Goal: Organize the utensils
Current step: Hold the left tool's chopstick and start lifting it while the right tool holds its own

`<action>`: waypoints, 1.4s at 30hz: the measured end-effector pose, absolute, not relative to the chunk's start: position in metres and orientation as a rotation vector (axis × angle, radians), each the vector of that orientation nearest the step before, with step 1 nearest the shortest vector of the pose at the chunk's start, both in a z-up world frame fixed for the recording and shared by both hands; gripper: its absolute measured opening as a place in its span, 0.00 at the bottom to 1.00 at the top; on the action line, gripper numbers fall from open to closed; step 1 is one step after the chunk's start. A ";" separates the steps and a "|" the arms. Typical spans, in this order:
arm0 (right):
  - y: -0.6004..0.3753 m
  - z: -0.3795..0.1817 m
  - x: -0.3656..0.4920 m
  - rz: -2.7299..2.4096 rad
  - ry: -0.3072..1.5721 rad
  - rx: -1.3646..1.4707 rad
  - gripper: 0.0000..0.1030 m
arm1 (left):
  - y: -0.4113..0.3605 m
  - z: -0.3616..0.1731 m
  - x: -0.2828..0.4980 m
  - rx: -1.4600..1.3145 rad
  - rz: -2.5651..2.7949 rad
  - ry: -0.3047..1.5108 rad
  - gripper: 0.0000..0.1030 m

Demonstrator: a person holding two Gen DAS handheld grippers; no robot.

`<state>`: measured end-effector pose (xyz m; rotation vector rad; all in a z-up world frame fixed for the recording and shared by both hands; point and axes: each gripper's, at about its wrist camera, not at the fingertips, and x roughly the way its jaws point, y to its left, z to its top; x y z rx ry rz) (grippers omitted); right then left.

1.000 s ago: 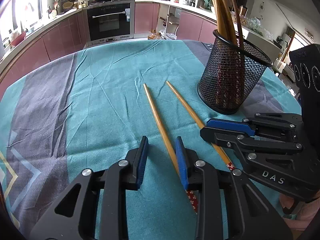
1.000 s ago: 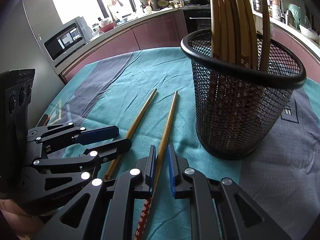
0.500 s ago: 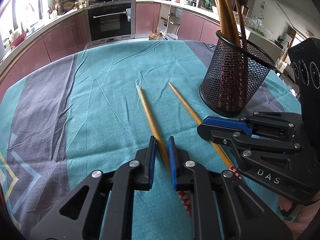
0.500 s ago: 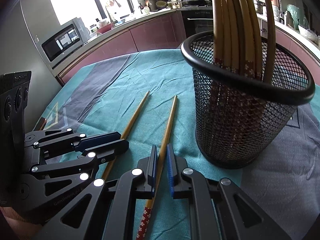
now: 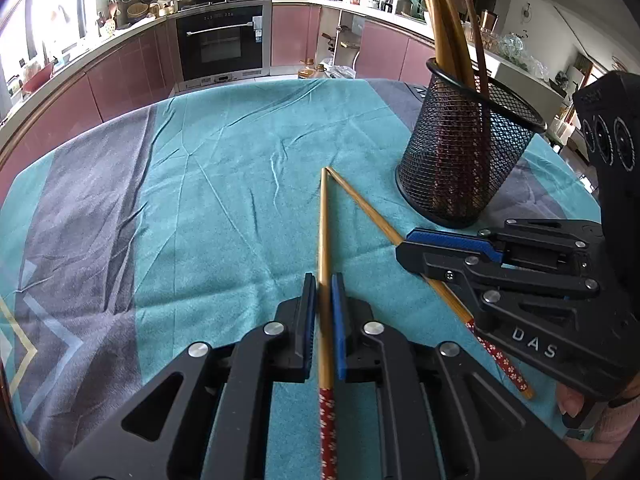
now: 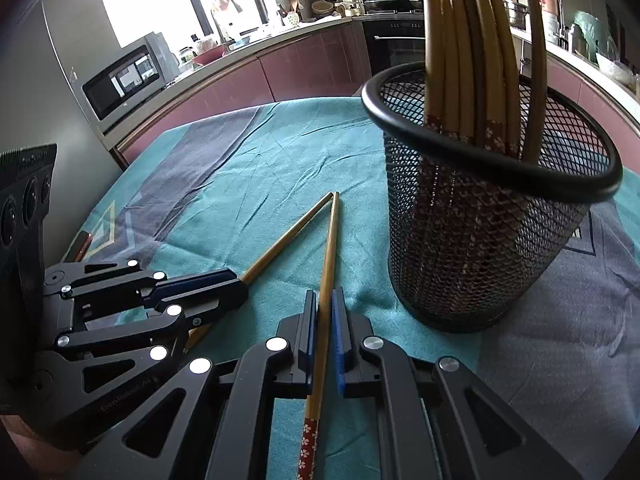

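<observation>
Two wooden chopsticks with red flowered ends lie on the teal tablecloth, their tips meeting. My left gripper [image 5: 324, 280] is shut on the left chopstick [image 5: 323, 236]. My right gripper [image 6: 325, 294] is shut on the right chopstick [image 6: 329, 248]. The right chopstick also shows in the left wrist view [image 5: 368, 212], passing under the right gripper [image 5: 404, 246]. The left gripper shows in the right wrist view [image 6: 238, 286] around the left chopstick [image 6: 288, 236]. A black mesh holder [image 5: 460, 176] [image 6: 480, 240] with several chopsticks stands upright beyond, to the right.
The round table has a teal and grey cloth [image 5: 200, 200]. Kitchen cabinets and an oven [image 5: 220, 44] lie behind the table. A microwave [image 6: 124, 80] stands at the left in the right wrist view.
My left gripper closed on the left chopstick and swung its tip right to meet the other's tip. My right gripper stayed shut on its chopstick.
</observation>
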<state>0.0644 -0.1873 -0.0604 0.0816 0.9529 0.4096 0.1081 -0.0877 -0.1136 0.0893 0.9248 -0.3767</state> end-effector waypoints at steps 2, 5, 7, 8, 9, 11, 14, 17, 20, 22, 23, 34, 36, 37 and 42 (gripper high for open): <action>-0.186 -0.061 0.065 0.407 0.953 0.073 0.07 | -0.089 -0.114 0.110 0.090 -0.377 0.927 0.11; -0.184 -0.060 0.065 0.408 0.954 0.056 0.09 | -0.091 -0.113 0.111 0.107 -0.376 0.924 0.11; -0.181 -0.060 0.065 0.408 0.952 0.040 0.10 | -0.093 -0.113 0.111 0.114 -0.374 0.922 0.11; -0.180 -0.060 0.065 0.405 0.950 0.033 0.10 | -0.093 -0.113 0.112 0.118 -0.372 0.921 0.11; -0.180 -0.060 0.065 0.403 0.949 0.032 0.10 | -0.094 -0.113 0.112 0.119 -0.371 0.920 0.11; -0.180 -0.060 0.066 0.403 0.947 0.032 0.10 | -0.095 -0.113 0.113 0.121 -0.368 0.918 0.10; -0.182 -0.060 0.067 0.398 0.947 0.044 0.07 | -0.096 -0.113 0.112 0.120 -0.365 0.915 0.07; -0.184 -0.061 0.066 0.397 0.945 0.065 0.07 | -0.097 -0.113 0.112 0.123 -0.360 0.912 0.07; -0.187 -0.061 0.066 0.393 0.944 0.097 0.06 | -0.095 -0.113 0.112 0.107 -0.359 0.914 0.07; -0.189 -0.061 0.066 0.393 0.944 0.109 0.06 | -0.093 -0.113 0.112 0.099 -0.355 0.914 0.07; -0.190 -0.061 0.065 0.392 0.944 0.113 0.05 | -0.092 -0.113 0.112 0.096 -0.354 0.915 0.07; -0.196 -0.057 0.060 0.401 0.936 0.144 0.05 | -0.085 -0.108 0.109 0.074 -0.360 0.903 0.07; -0.196 -0.056 0.059 0.405 0.934 0.148 0.05 | -0.084 -0.107 0.109 0.071 -0.361 0.901 0.07; -0.196 -0.056 0.058 0.410 0.933 0.149 0.05 | -0.084 -0.106 0.109 0.071 -0.361 0.900 0.07; -0.198 -0.053 0.055 0.419 0.922 0.158 0.05 | -0.083 -0.103 0.105 0.064 -0.365 0.895 0.07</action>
